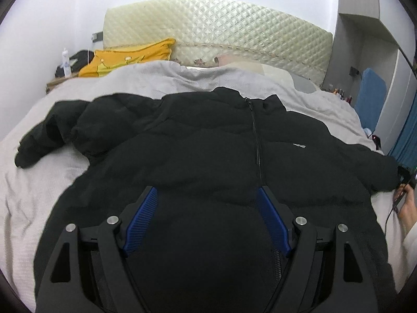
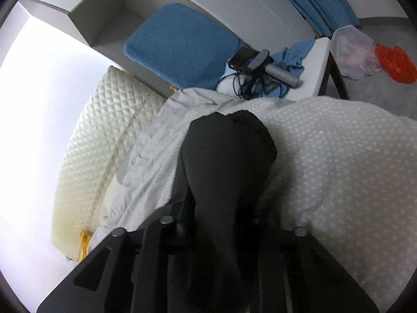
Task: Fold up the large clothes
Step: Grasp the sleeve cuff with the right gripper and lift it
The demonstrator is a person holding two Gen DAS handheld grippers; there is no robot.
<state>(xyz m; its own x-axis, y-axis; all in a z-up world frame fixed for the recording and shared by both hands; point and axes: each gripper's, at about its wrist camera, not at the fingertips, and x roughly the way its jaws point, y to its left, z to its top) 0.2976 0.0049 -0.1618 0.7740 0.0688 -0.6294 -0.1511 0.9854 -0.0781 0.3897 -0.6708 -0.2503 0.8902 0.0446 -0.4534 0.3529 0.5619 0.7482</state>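
Note:
A black puffer jacket [image 1: 208, 143] lies zipped and face up on the bed, collar toward the headboard. One sleeve [image 1: 39, 140] spreads out to the left; the other runs off to the right edge. My left gripper [image 1: 207, 190] hovers open over the jacket's lower front, its blue pads [image 1: 142, 221] wide apart beside the zip. In the right wrist view, my right gripper [image 2: 216, 206] is shut on the black sleeve [image 2: 226, 143], whose cuff end sticks out forward over the white cover [image 2: 338, 169]. The fingers are mostly hidden by the fabric.
A quilted cream headboard [image 1: 221, 26] and a yellow pillow [image 1: 130, 57] sit at the far end of the bed. A blue cushion [image 2: 179, 44], a side table with a black device and cables [image 2: 250, 62], and plastic bags [image 2: 365, 52] on the floor lie beyond the bed's right side. A person's hand [image 1: 409, 214] shows at the right.

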